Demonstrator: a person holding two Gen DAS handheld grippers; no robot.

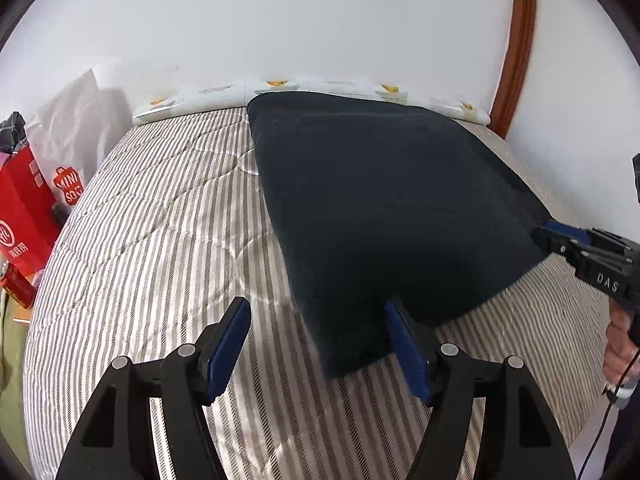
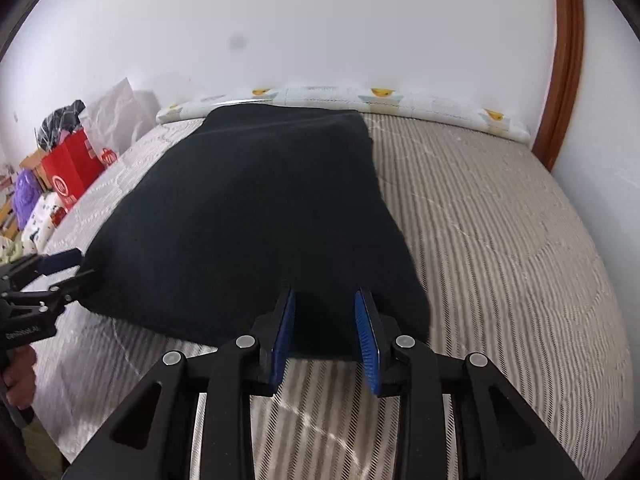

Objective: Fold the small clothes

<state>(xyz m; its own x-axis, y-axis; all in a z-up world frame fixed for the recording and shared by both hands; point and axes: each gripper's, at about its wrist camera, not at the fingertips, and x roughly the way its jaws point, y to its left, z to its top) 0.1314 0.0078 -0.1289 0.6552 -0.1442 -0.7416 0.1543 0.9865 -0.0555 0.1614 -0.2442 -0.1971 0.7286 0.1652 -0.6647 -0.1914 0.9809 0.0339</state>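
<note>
Dark garment lies flat on the striped bedspread, mid-frame in my right wrist view and running up toward the patterned pillow strip at the wall; in my left wrist view it fills the centre-right. It reads as a neat, roughly rectangular slab w/ straight edges and a smooth top, no sleeves or legs sticking out, so I judge at least one fold is already in and it looks about halfway, maybe more; prob. one more fold across plus a tidy-up left. Fabric is navy-black, soft, slightly thick at the near edge, no wrinkles I can make out. My right gripper is unclamped, pads straddling the near corner but not pinching it. My left gripper is spread wide, the right-hand pad just at the cloth's near corner, nothing gripped. Outward: red shopping bags at the left edge, white wall behind, wooden door frame upper right.
</note>
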